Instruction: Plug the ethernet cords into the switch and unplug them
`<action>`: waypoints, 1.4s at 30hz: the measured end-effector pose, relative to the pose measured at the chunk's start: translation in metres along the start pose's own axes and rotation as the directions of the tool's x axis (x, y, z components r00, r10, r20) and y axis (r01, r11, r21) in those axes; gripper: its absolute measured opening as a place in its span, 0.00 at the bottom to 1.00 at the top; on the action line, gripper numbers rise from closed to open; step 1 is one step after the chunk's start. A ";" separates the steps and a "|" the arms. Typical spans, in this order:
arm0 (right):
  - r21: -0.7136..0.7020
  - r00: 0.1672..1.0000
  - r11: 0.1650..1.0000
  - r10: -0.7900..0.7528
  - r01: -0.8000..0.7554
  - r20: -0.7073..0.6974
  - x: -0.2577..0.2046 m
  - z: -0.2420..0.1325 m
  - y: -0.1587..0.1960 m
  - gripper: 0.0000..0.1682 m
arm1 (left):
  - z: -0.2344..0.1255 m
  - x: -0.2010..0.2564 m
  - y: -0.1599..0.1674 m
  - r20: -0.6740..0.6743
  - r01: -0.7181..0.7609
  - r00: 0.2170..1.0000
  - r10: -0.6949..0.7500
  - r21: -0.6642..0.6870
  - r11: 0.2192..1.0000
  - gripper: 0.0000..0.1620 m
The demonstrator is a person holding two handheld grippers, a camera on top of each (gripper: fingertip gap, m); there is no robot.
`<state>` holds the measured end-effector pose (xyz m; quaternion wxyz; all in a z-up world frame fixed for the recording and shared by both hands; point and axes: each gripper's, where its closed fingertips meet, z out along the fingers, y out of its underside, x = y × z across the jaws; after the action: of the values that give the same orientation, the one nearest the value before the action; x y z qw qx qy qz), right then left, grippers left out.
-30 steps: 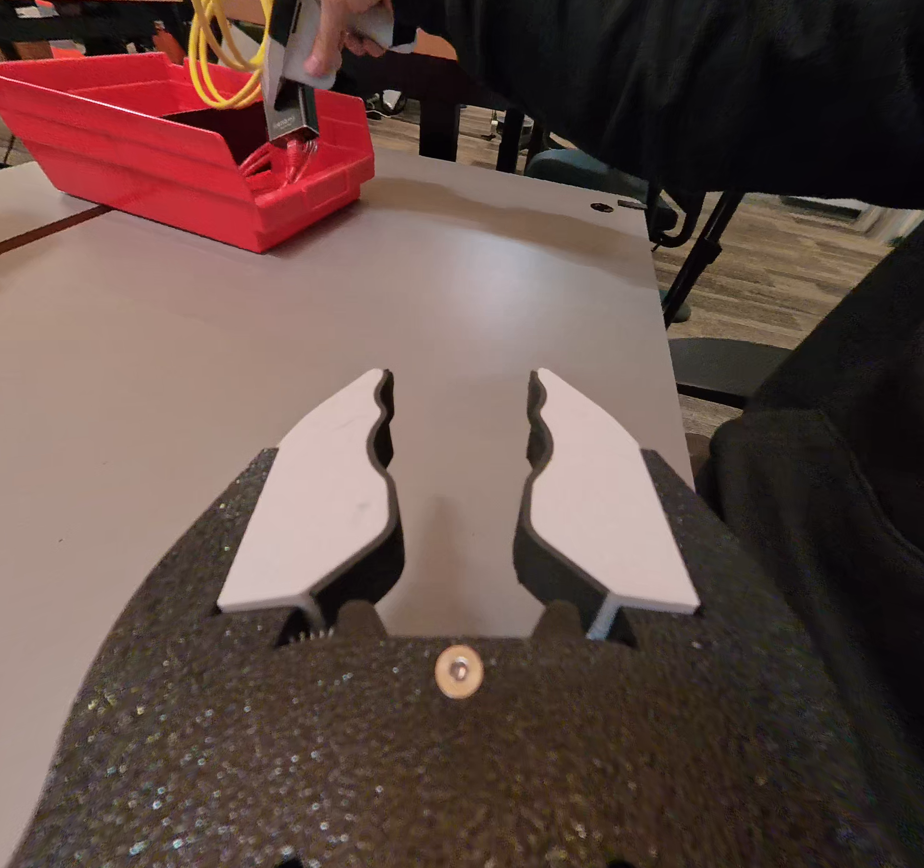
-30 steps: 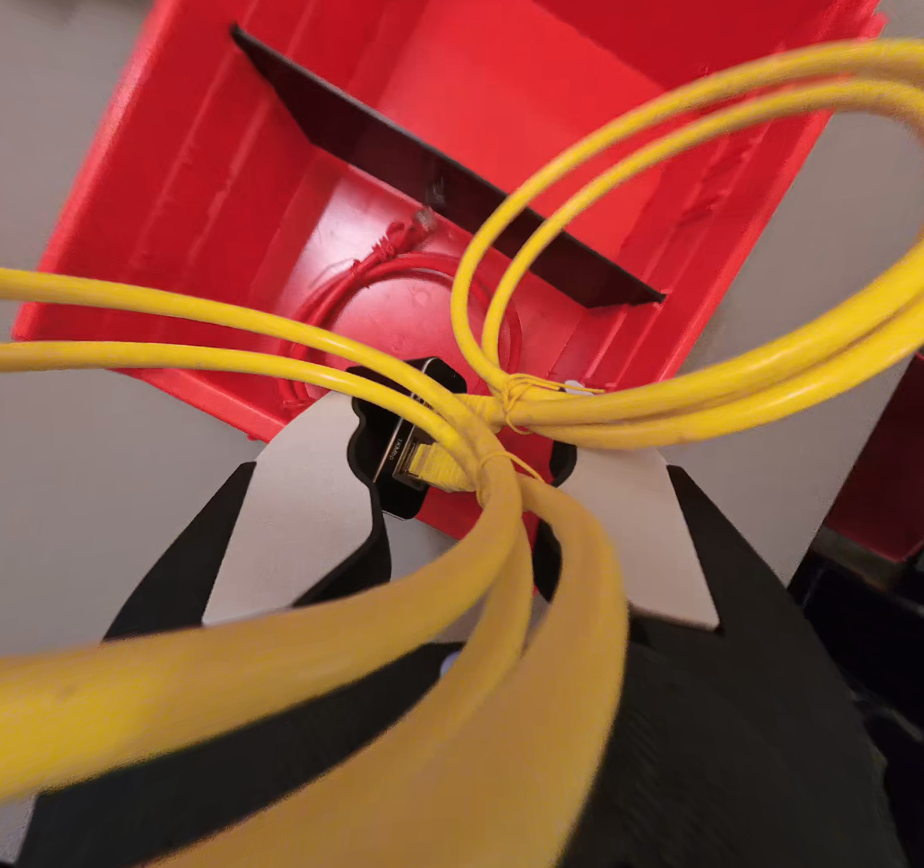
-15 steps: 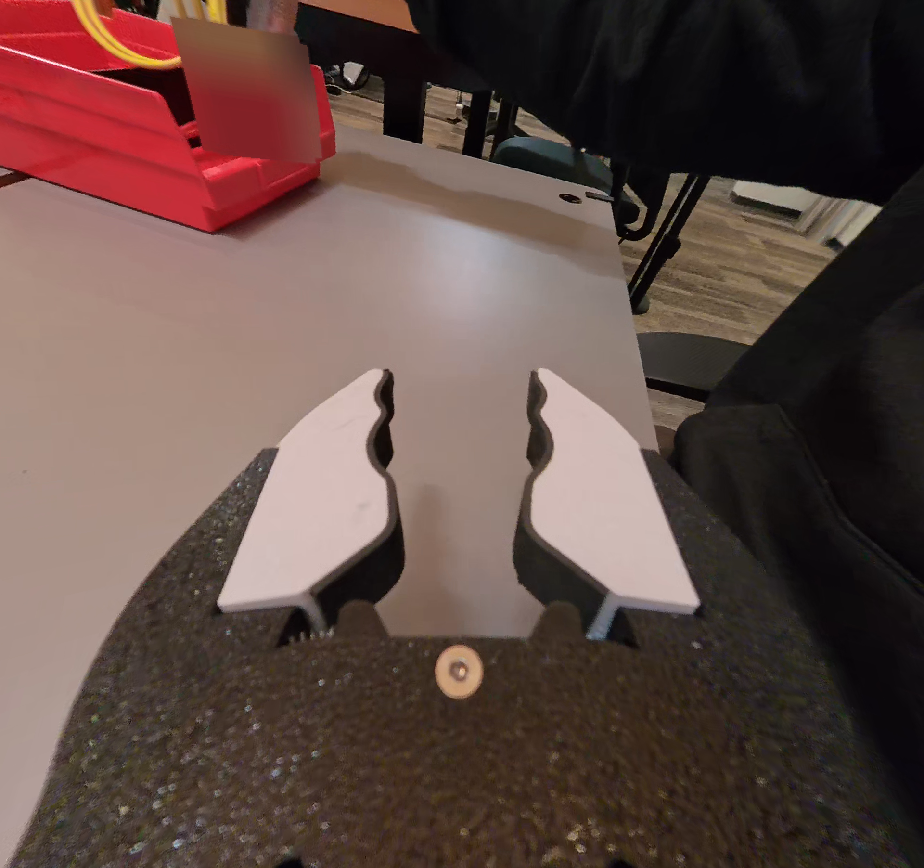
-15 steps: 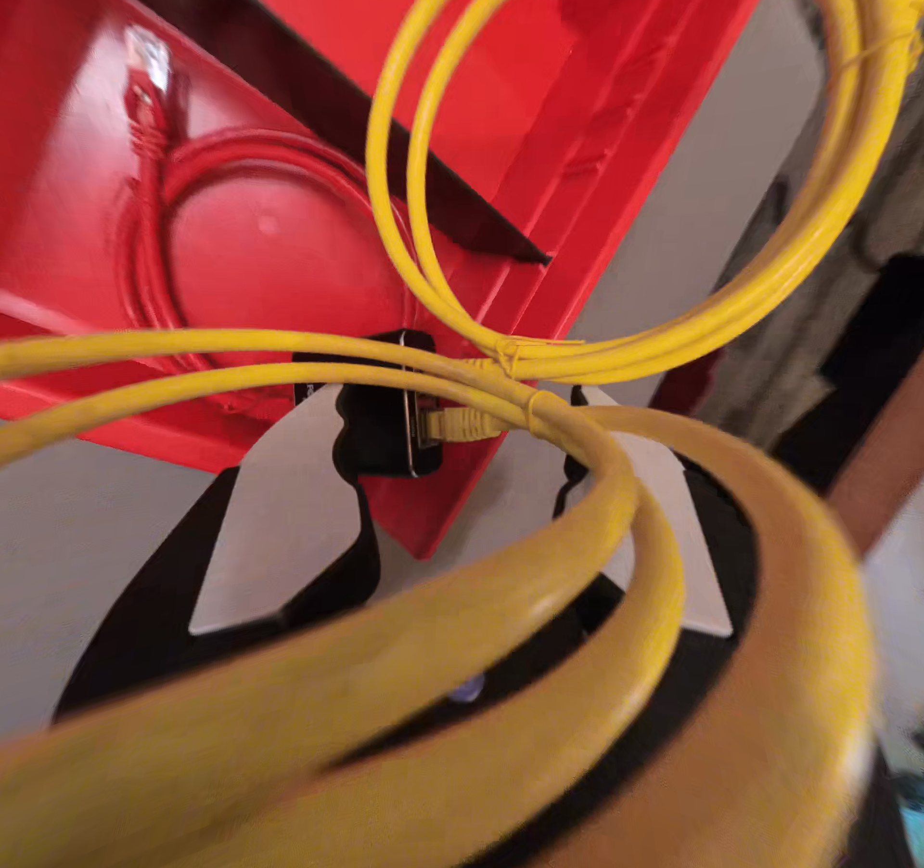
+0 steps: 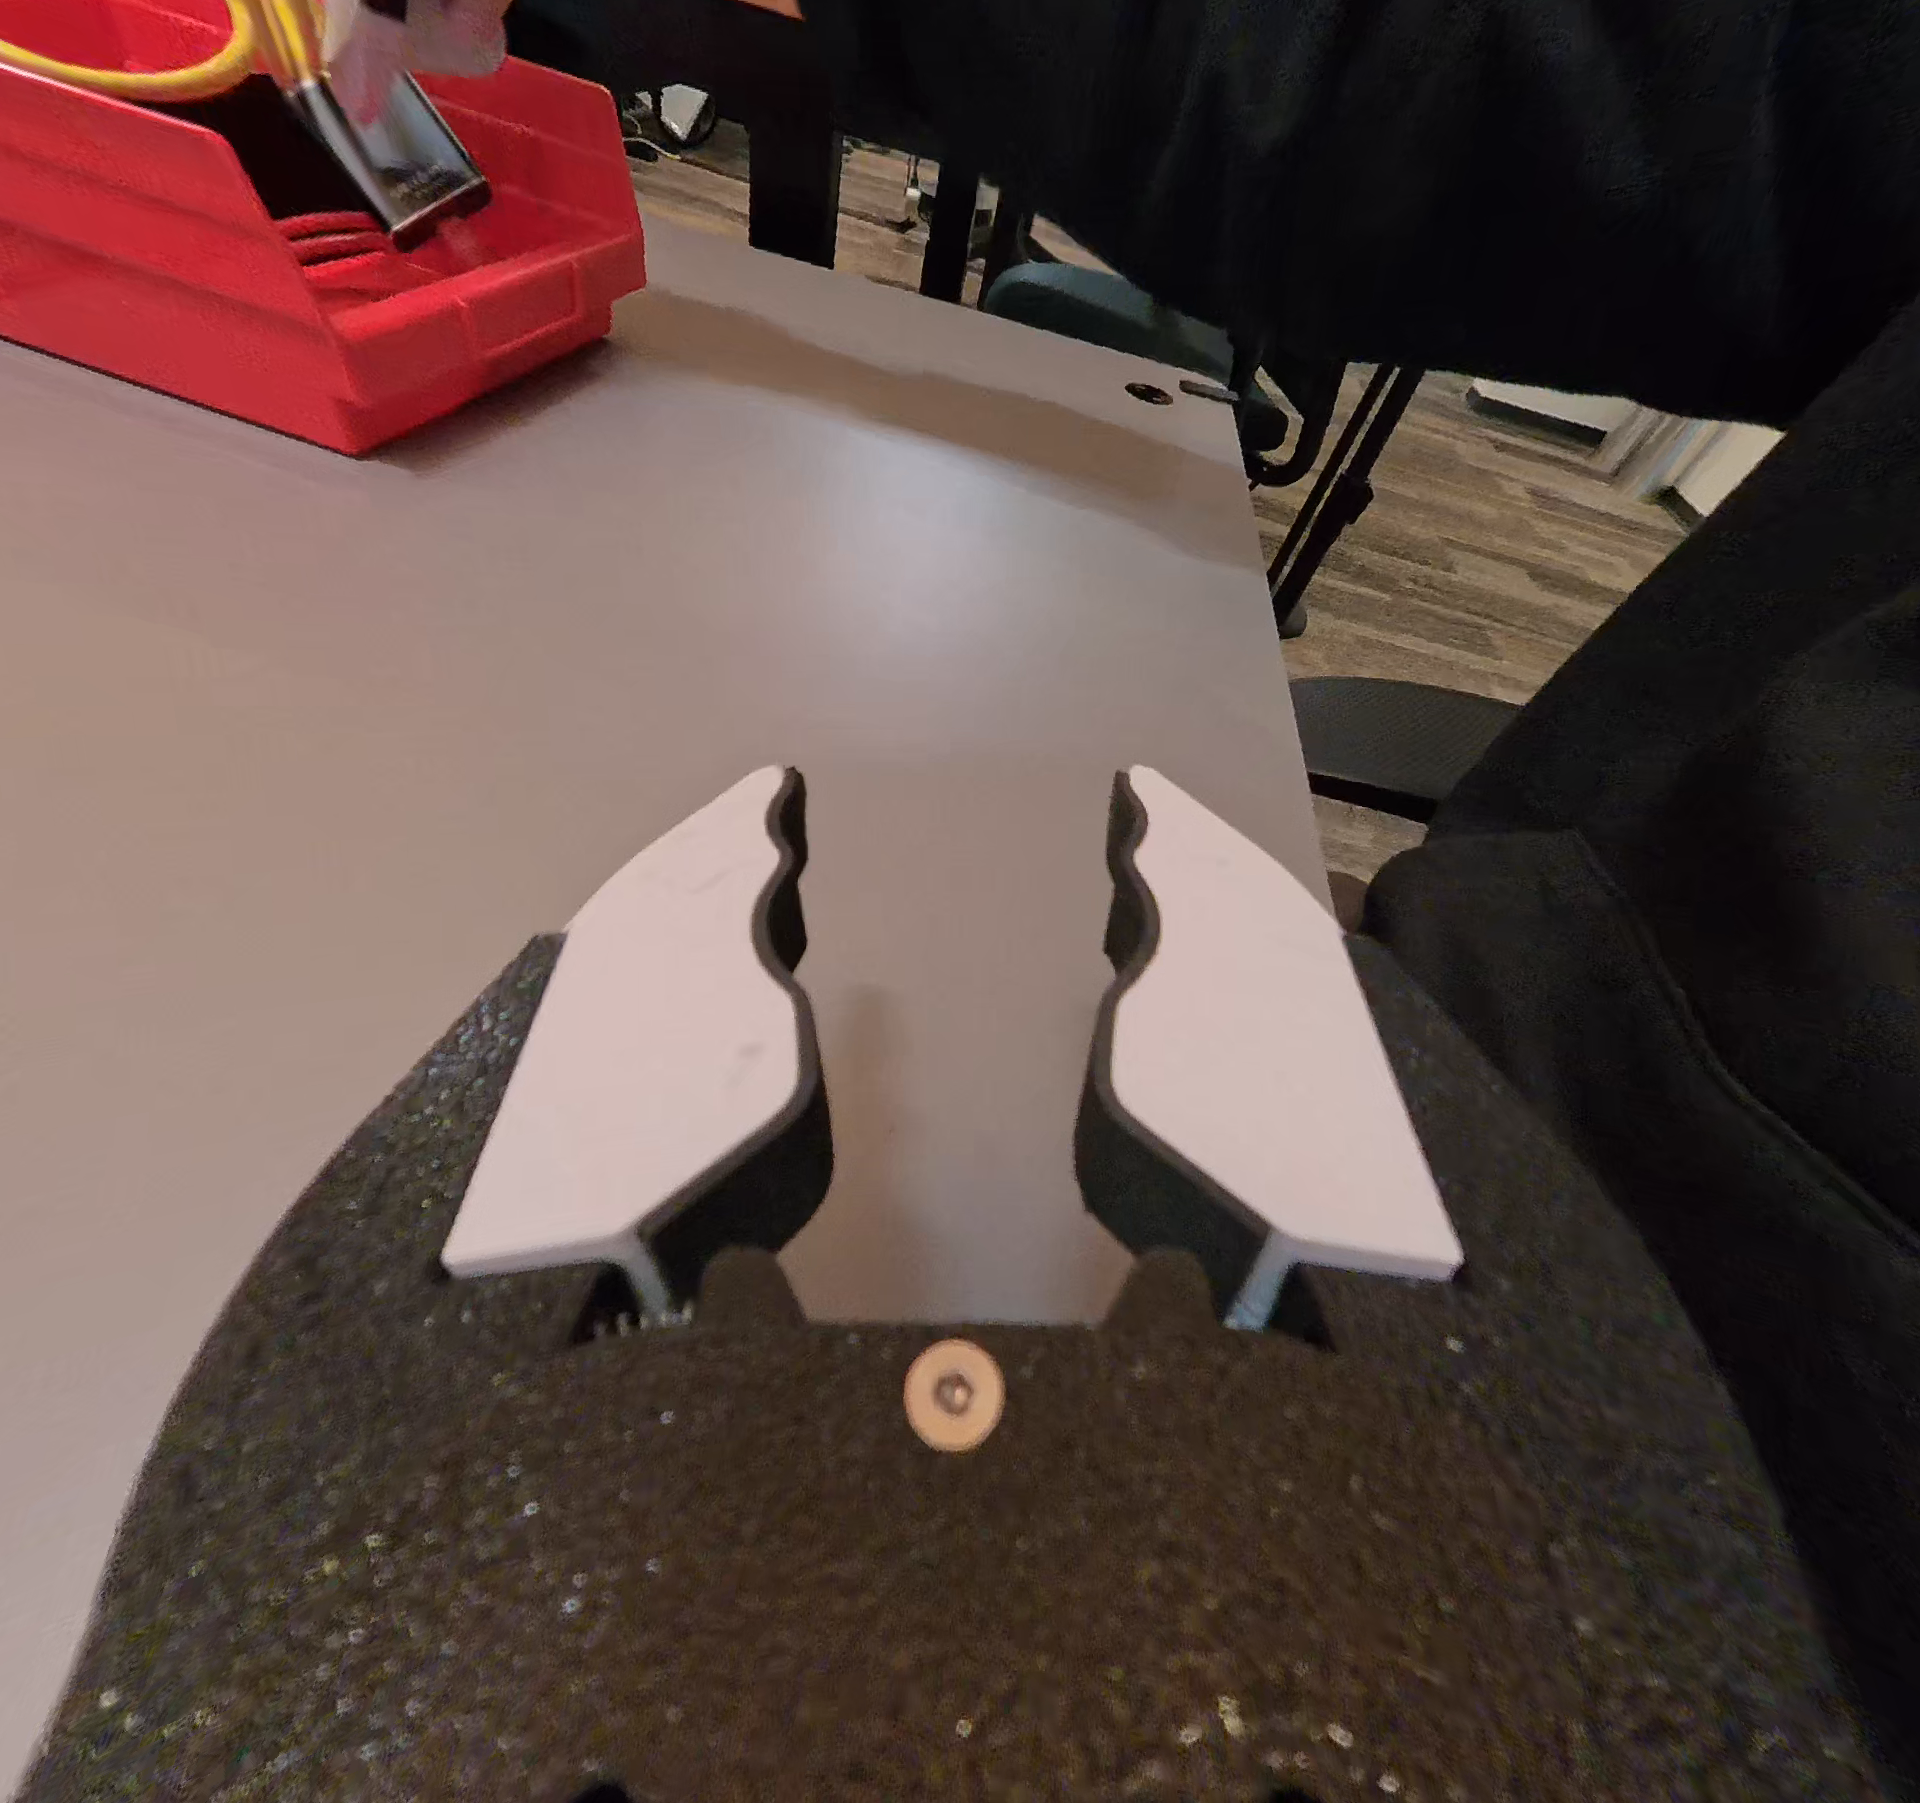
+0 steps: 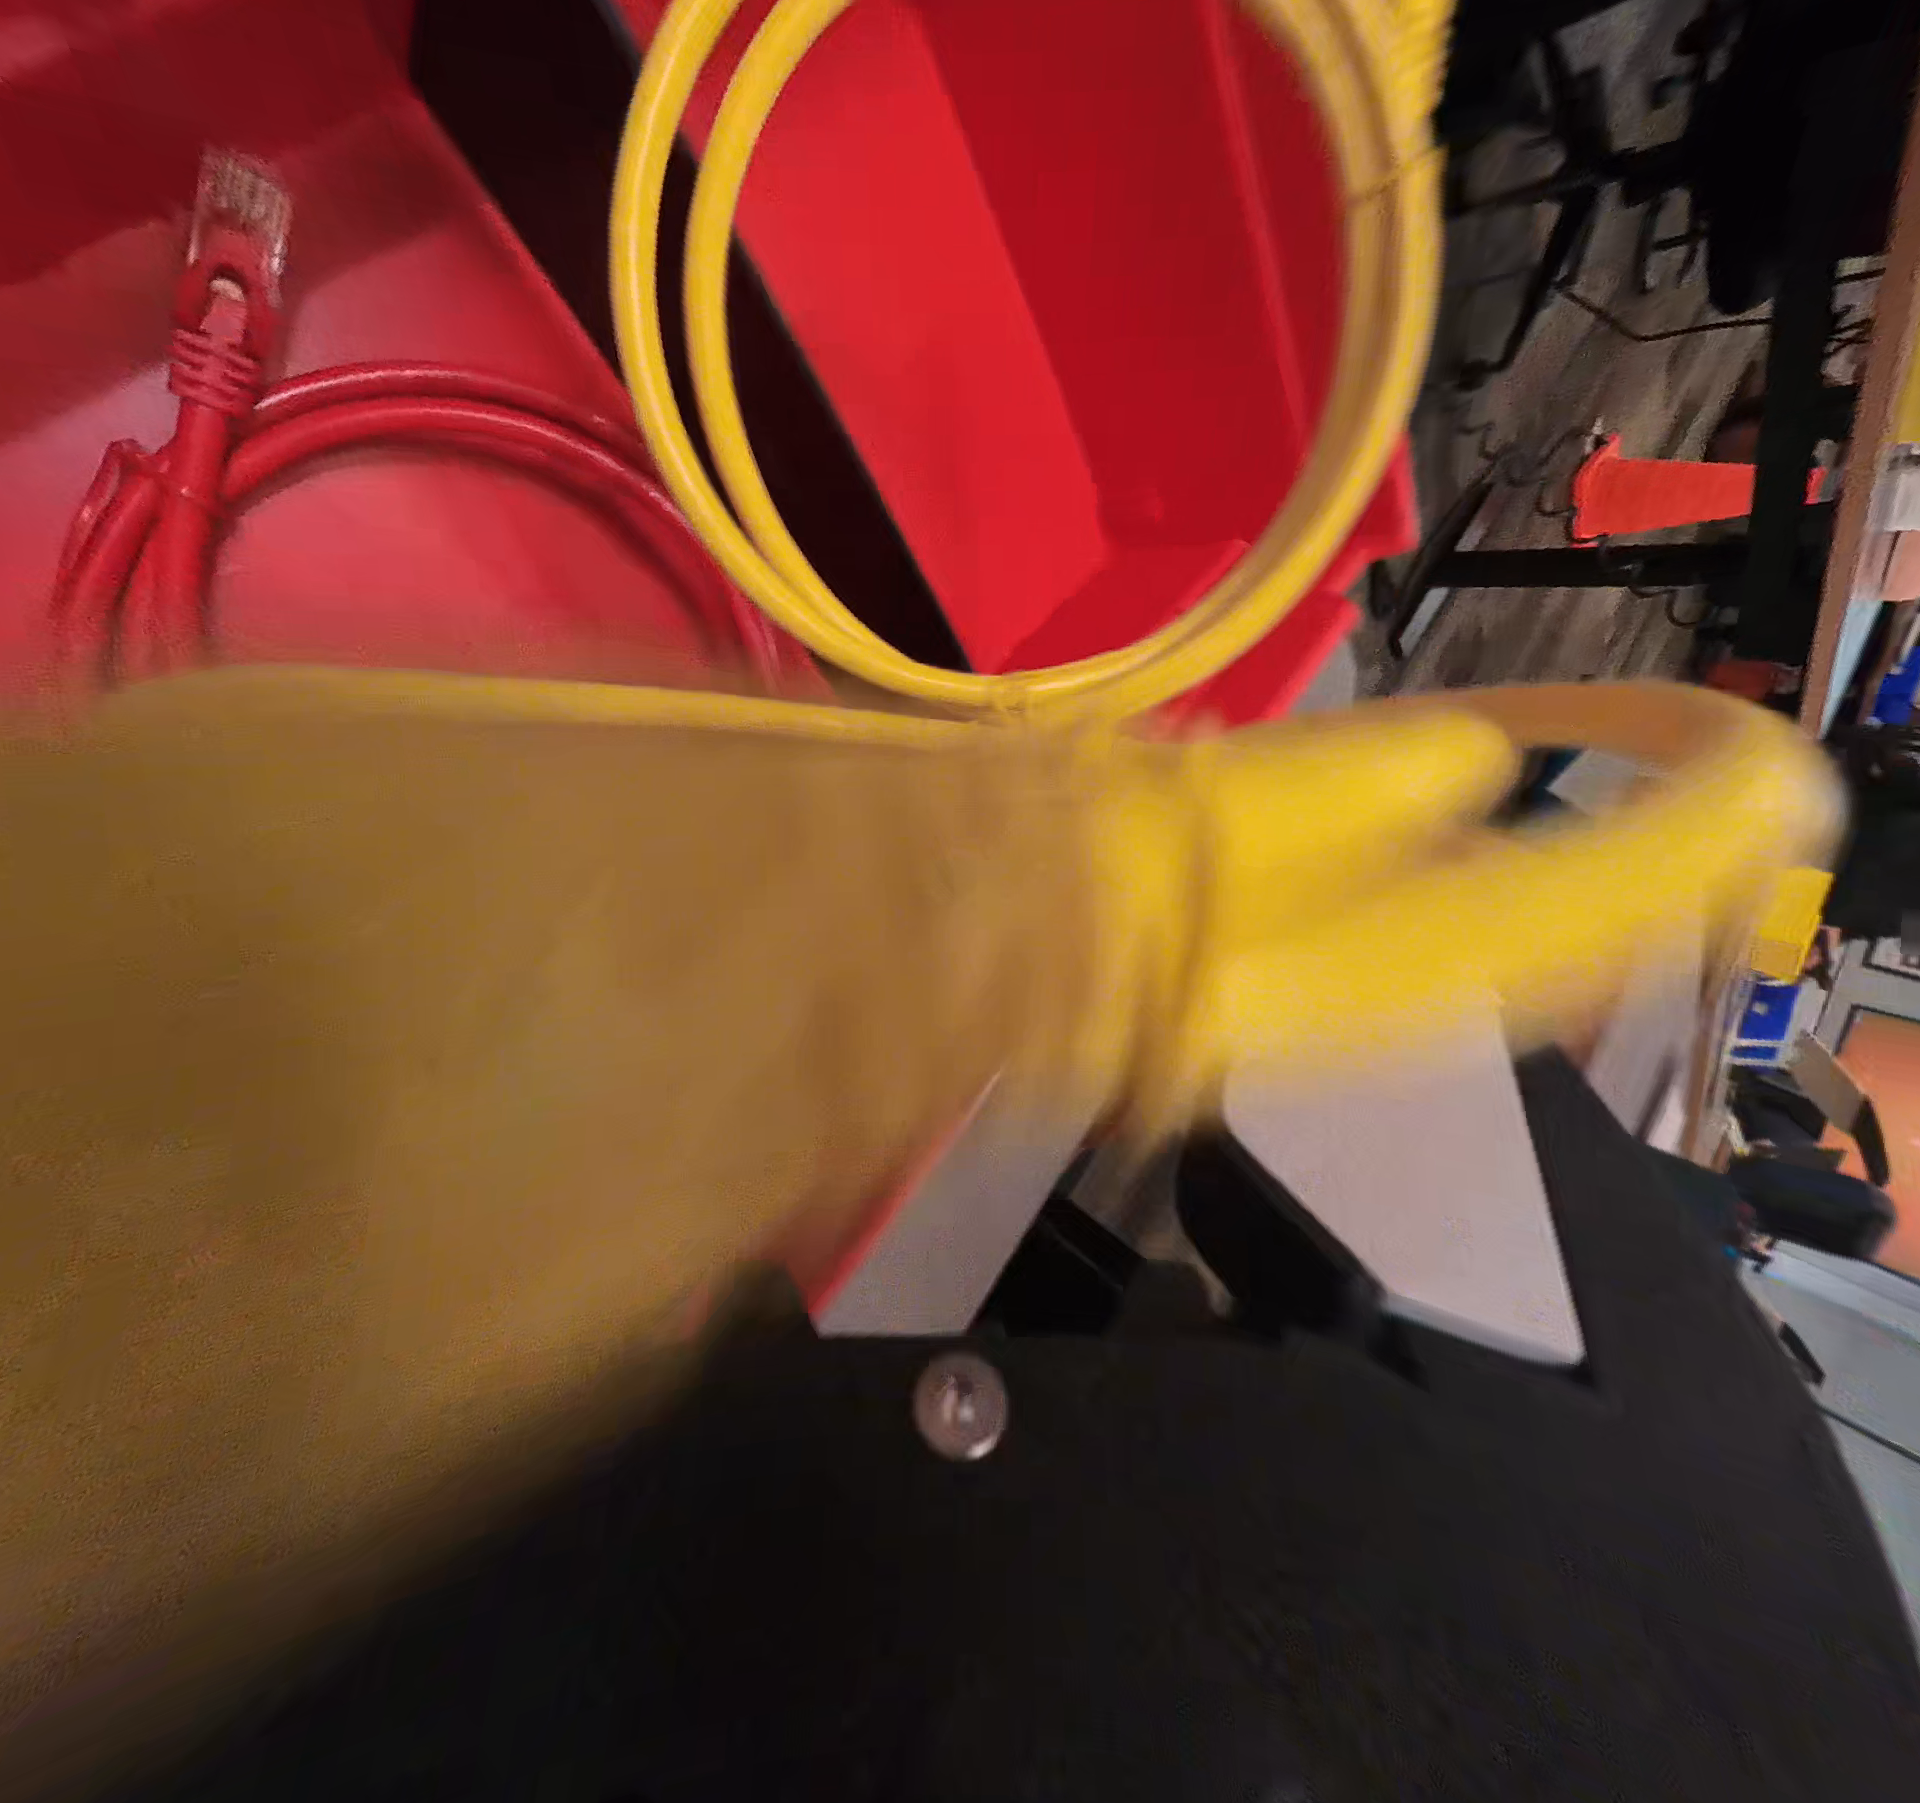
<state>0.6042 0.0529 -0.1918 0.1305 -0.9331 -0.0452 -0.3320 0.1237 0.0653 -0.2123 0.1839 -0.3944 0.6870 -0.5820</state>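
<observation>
My left gripper (image 5: 956, 797) is open and empty, low over the grey table (image 5: 520, 662). At the far left of the left wrist view, my right gripper (image 5: 353, 60) holds the black switch (image 5: 410, 164) over the red bin (image 5: 468, 299), with the yellow ethernet cord (image 5: 234, 18) hanging from it. In the right wrist view the yellow cord's coil (image 6: 1018, 319) swings blurred across my right gripper (image 6: 1153, 1005) and hides the fingertips and the switch. A red ethernet cord (image 6: 208, 465) lies coiled in the bin (image 6: 1039, 299).
A black divider (image 6: 623, 226) splits the bin. A person's dark sleeve (image 5: 1351, 91) reaches across above the table, and dark clothing fills the right side. The table's right edge (image 5: 1278, 610) drops to a wooden floor with chair bases. There is about 50 cm between the tips of the two grippers.
My right gripper has tilted and shifted over the bin with the switch, and the yellow coil has swung closer across its camera. My left gripper stays open and has barely moved.
</observation>
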 end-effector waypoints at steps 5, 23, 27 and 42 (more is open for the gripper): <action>-0.006 0.998 0.998 0.058 -0.058 -0.037 0.034 -0.040 0.020 0.63 | -0.005 -0.005 -0.007 0.009 0.026 1.000 -0.027 0.052 0.998 0.35; 0.527 0.578 0.348 0.727 -0.775 0.370 -0.051 -0.143 0.068 0.39 | -0.014 -0.042 -0.014 0.174 0.049 0.983 -0.060 0.067 0.997 0.37; 0.523 0.576 0.354 0.736 -0.775 0.356 -0.105 -0.145 0.076 0.39 | 0.000 -0.059 -0.024 0.246 -0.016 0.969 0.020 -0.019 1.000 0.43; 0.520 0.451 0.230 0.820 -0.823 0.351 -0.124 -0.124 0.107 0.41 | 0.121 -0.127 -0.106 0.359 0.009 0.933 -0.001 -0.022 1.000 0.39</action>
<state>0.4508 -0.0839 -0.2011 0.5866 -0.7126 0.3426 -0.1752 0.3237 0.0806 -0.1692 0.3002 -0.4977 0.6475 -0.4929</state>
